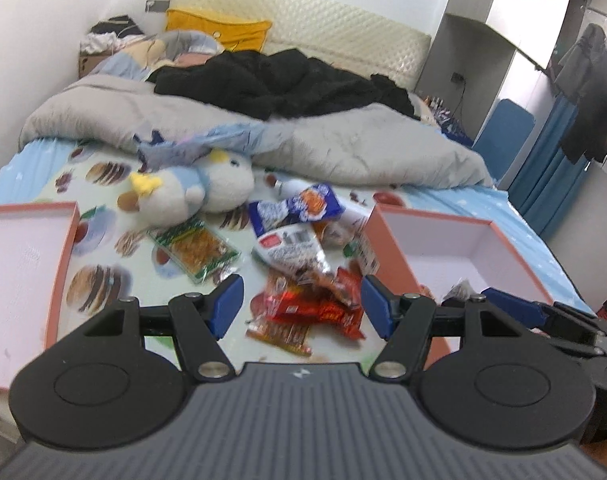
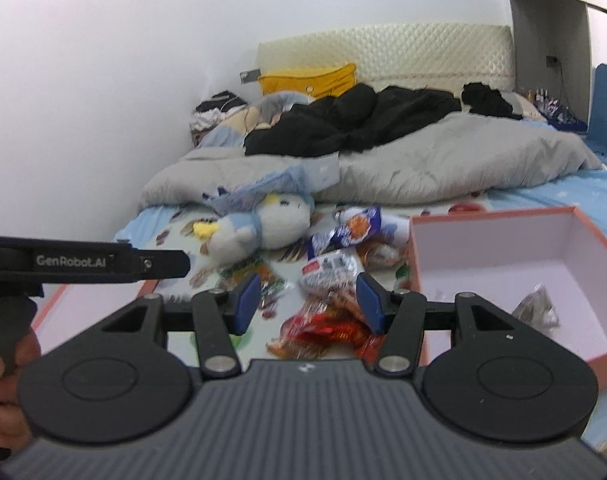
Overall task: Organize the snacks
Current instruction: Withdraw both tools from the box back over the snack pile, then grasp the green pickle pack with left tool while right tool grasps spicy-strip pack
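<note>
A loose pile of snacks lies on the patterned bed sheet: red packets (image 1: 319, 310) (image 2: 327, 332), a white packet with a red label (image 1: 287, 250) (image 2: 331, 270), a blue-and-white packet (image 1: 299, 206) (image 2: 347, 232) and a green packet (image 1: 195, 250). My left gripper (image 1: 302, 306) hangs open just above the red packets, holding nothing. My right gripper (image 2: 309, 302) is open over the same pile, also with nothing in it. A pink box (image 1: 435, 244) (image 2: 503, 268) at the right holds one small dark packet (image 1: 459, 290) (image 2: 537, 308). A second pink box (image 1: 19, 272) (image 2: 87, 308) stands at the left.
A blue-and-white plush toy (image 1: 199, 188) (image 2: 263, 224) lies just beyond the snacks. Behind it are a grey duvet (image 1: 343, 140) and black clothes (image 1: 283, 80). In the right wrist view a person's hand (image 2: 3, 368) grips the left tool's handle. Wall to the left, wardrobe to the right.
</note>
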`<act>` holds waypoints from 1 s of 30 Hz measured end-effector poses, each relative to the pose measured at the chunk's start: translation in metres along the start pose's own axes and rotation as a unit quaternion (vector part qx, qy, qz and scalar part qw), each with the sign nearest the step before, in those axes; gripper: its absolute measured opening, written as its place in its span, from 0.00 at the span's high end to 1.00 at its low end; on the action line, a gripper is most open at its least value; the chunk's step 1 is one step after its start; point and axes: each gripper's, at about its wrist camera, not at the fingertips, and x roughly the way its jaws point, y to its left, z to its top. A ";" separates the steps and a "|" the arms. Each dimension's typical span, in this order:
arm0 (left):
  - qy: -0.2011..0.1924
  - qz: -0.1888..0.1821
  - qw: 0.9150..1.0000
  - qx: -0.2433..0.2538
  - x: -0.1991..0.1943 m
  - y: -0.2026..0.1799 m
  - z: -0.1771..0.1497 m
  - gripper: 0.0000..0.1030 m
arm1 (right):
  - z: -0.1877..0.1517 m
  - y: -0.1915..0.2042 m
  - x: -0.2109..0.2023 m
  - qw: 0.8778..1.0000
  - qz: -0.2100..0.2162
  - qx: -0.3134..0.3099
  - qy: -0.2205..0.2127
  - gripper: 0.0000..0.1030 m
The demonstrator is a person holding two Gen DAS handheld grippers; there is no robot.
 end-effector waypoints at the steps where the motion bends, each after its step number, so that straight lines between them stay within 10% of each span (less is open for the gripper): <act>1: 0.003 0.001 1.000 -0.003 0.001 0.002 -0.003 0.32 | -0.004 0.002 0.001 1.000 0.001 -0.001 0.006 0.46; 30: 0.096 0.043 0.993 -0.046 0.102 0.070 -0.018 0.32 | -0.049 0.016 0.096 0.992 0.012 -0.003 0.128 0.46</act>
